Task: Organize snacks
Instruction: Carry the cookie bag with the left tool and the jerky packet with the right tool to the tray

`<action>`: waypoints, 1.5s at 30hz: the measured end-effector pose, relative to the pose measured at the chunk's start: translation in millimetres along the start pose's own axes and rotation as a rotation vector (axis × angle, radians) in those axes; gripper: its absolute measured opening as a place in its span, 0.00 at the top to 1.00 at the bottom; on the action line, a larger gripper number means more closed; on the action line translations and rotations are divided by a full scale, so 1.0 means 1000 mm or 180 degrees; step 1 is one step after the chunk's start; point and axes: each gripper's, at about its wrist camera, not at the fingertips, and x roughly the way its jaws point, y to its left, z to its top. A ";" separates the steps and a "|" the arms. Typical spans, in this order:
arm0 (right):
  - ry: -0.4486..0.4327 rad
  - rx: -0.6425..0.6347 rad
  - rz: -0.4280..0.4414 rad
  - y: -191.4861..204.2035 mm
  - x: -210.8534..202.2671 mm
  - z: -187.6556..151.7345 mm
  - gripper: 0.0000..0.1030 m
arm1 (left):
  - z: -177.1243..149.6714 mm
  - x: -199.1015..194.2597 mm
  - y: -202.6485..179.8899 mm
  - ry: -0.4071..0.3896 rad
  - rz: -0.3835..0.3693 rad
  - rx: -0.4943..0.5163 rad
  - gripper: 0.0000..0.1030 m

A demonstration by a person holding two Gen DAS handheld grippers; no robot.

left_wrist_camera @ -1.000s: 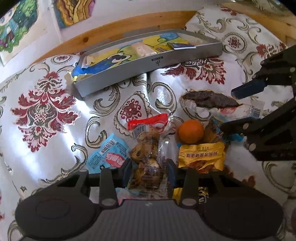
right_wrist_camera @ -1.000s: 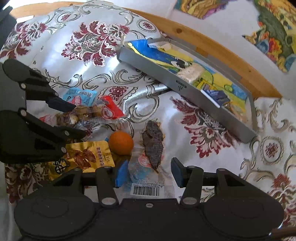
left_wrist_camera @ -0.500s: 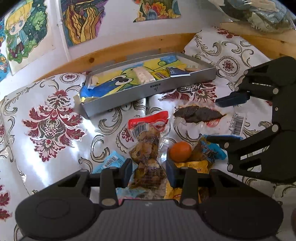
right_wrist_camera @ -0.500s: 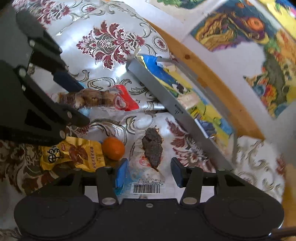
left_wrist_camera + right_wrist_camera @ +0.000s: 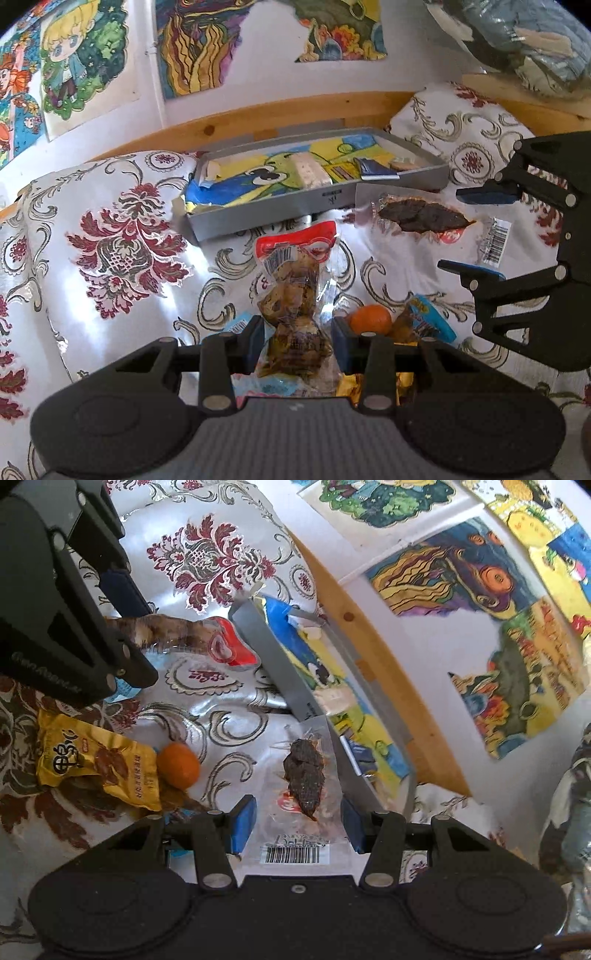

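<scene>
My left gripper [image 5: 297, 336] is shut on a clear bag of brown snacks with a red top [image 5: 295, 284], held above the patterned cloth. That bag [image 5: 177, 631] also shows in the right wrist view, in the left gripper [image 5: 147, 646]. My right gripper [image 5: 299, 821] is shut across a clear packet of dark dried meat with a barcode [image 5: 304, 775], and the packet's far edge overlaps the grey tray [image 5: 273, 657]. From the left wrist, the right gripper [image 5: 448, 229] holds this packet [image 5: 421, 218] just in front of the tray [image 5: 295, 210], which contains a few small snacks.
An orange [image 5: 369, 319], a yellow snack packet [image 5: 92, 764] and a blue wrapped snack [image 5: 432, 321] lie on the cloth below the grippers. A wooden rail [image 5: 258, 118] and a wall with posters stand behind the tray. A bundle in plastic [image 5: 524, 44] sits at the far right.
Both grippers have risen off the cloth with their packets, and the views have tilted up toward the wall. The orange and the yellow packet stay on the cloth.
</scene>
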 end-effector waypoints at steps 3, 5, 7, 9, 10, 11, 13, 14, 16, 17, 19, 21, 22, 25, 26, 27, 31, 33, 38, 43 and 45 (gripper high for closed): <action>-0.0070 -0.0020 -0.0062 -0.001 -0.002 0.002 0.50 | 0.005 -0.001 0.001 -0.0070 0.0021 -0.0019 0.59; -0.0119 -0.0015 -0.0093 -0.002 -0.001 0.003 0.50 | 0.010 0.000 0.001 -0.0094 0.0038 -0.0056 0.59; -0.0174 0.0019 -0.0139 -0.005 0.001 0.005 0.50 | 0.016 0.003 0.001 -0.0110 0.0051 -0.0062 0.59; -0.0221 0.0086 -0.0181 -0.011 0.003 0.006 0.50 | 0.024 0.007 0.001 -0.0127 0.0076 -0.0059 0.59; -0.0243 0.0133 -0.0206 -0.014 0.004 0.006 0.50 | 0.030 0.009 0.001 -0.0132 0.0085 -0.0081 0.59; -0.0262 0.0193 -0.0232 -0.018 0.006 0.006 0.50 | 0.034 0.012 0.001 -0.0133 0.0091 -0.0117 0.59; -0.0296 0.0340 -0.0280 -0.030 0.012 0.007 0.50 | 0.045 0.020 0.002 -0.0129 0.0099 -0.0215 0.59; -0.0324 0.0422 -0.0303 -0.036 0.015 0.007 0.50 | 0.050 0.024 0.002 -0.0126 0.0104 -0.0261 0.59; -0.0381 0.0584 -0.0358 -0.049 0.022 0.006 0.50 | 0.061 0.033 0.002 -0.0125 0.0111 -0.0369 0.59; -0.0402 0.0652 -0.0378 -0.054 0.024 0.005 0.50 | 0.067 0.039 0.002 -0.0119 0.0113 -0.0415 0.59; -0.0438 0.0817 -0.0429 -0.066 0.032 0.004 0.50 | 0.077 0.050 0.002 -0.0101 0.0135 -0.0485 0.59; -0.0465 0.0964 -0.0469 -0.077 0.041 0.003 0.50 | 0.087 0.060 0.001 -0.0091 0.0159 -0.0560 0.59; -0.0468 0.1035 -0.0482 -0.083 0.045 0.002 0.50 | 0.094 0.066 0.002 -0.0079 0.0169 -0.0600 0.59; -0.0444 0.1280 -0.0521 -0.102 0.063 -0.002 0.50 | 0.111 0.083 0.001 -0.0036 0.0210 -0.0675 0.59; -0.0423 0.1367 -0.0534 -0.109 0.070 -0.004 0.50 | 0.116 0.088 0.000 -0.0028 0.0220 -0.0688 0.59; -0.0420 0.1444 -0.0544 -0.115 0.075 -0.005 0.50 | 0.122 0.093 -0.002 -0.0024 0.0219 -0.0699 0.59; -0.0374 0.1720 -0.0505 -0.135 0.097 -0.014 0.50 | 0.147 0.113 -0.014 -0.0047 0.0136 -0.0713 0.59; -0.0347 0.1872 -0.0434 -0.142 0.109 -0.017 0.50 | 0.158 0.123 -0.022 -0.0075 0.0109 -0.0684 0.59; -0.0267 0.2155 -0.0276 -0.150 0.133 -0.025 0.50 | 0.181 0.153 -0.036 0.0101 0.0074 -0.0650 0.59; -0.0223 0.2515 -0.0121 -0.164 0.145 -0.038 0.49 | 0.199 0.179 -0.043 0.0271 0.0084 -0.0648 0.59; -0.0182 0.2635 -0.0047 -0.167 0.150 -0.044 0.49 | 0.206 0.190 -0.048 0.0383 0.0085 -0.0635 0.59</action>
